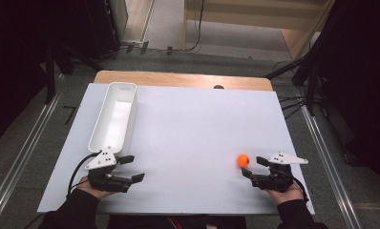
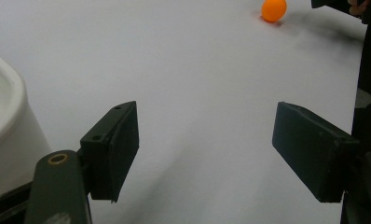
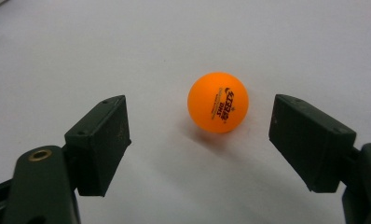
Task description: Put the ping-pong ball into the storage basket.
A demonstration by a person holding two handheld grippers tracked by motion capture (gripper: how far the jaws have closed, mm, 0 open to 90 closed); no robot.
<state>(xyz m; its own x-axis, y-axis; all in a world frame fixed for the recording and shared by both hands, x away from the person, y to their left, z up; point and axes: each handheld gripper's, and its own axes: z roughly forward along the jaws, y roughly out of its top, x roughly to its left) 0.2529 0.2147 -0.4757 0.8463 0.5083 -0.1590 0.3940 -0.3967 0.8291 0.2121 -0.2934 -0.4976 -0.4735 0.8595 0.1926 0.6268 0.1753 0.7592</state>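
My right gripper (image 3: 200, 135) has its jaws spread wide around a smooth, round orange ball (image 3: 217, 102), not touching; my left gripper (image 2: 204, 154) gapes empty over the matte white surface (image 1: 193, 129).

A white-covered table (image 1: 188, 143) carries an orange ball (image 1: 243, 160) and white bin (image 1: 114, 116).

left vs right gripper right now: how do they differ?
The right gripper has the orange ball just ahead of its open jaws; the left gripper faces bare table. The left gripper sits beside the white bin; the right gripper is far from it. Both are open, holding nothing.
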